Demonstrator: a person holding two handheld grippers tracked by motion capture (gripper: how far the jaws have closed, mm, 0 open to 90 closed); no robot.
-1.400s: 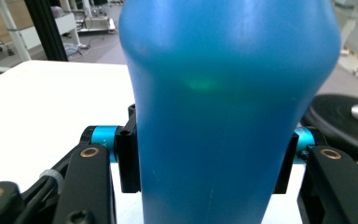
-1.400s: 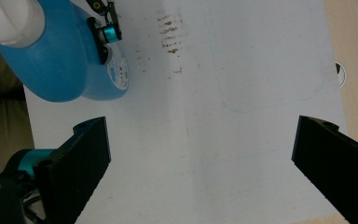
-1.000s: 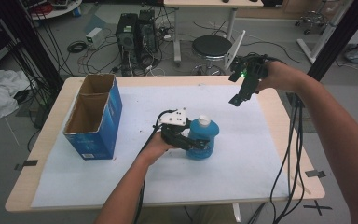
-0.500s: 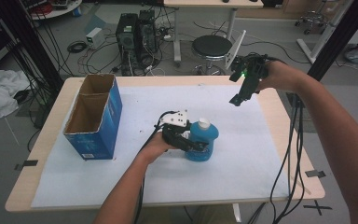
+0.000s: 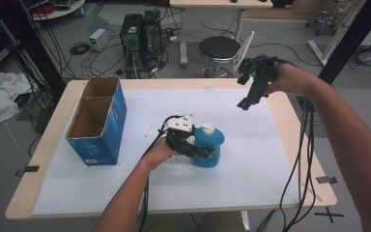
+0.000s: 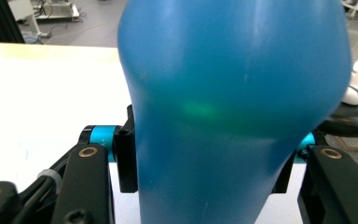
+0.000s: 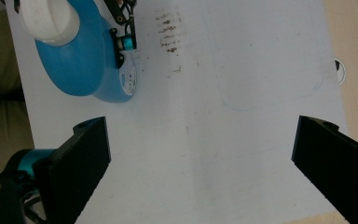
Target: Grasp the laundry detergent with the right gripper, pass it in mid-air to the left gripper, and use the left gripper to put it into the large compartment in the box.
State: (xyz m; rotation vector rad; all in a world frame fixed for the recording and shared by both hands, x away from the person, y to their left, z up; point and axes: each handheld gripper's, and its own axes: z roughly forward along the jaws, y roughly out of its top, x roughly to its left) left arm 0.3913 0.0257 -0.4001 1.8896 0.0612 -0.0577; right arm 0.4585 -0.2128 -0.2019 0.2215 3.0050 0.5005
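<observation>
— What has changed here in the last moment?

— Very little. The left gripper stays where it was, at the blue bottle, and the bottle stands upright on the same spot of the white sheet, about the middle of the table. The jaws have just eased a touch wider, yet in the left gripper view the pads still press on the bottle's flanks, one on each side. So it is a grip, only a slightly looser one.

— And the other hand?

— The right gripper hangs in the air over the far right of the sheet, as before. Its jaws stand wide apart with nothing between them, and its own view looks down on the bottle from well apart.

— What do you make of that for the work?

— I judge the bottle is either just set down or about to be lifted; with the hold slackening, a release seems the likelier reading. It isn't in the box yet.

— The containers, then?

— The blue cardboard box stands open-topped at the left, well apart from the bottle. It has two compartments, far and near, and both look empty. The bottle wears its white cap; its wall is opaque, so I can't tell what is inside.
</observation>
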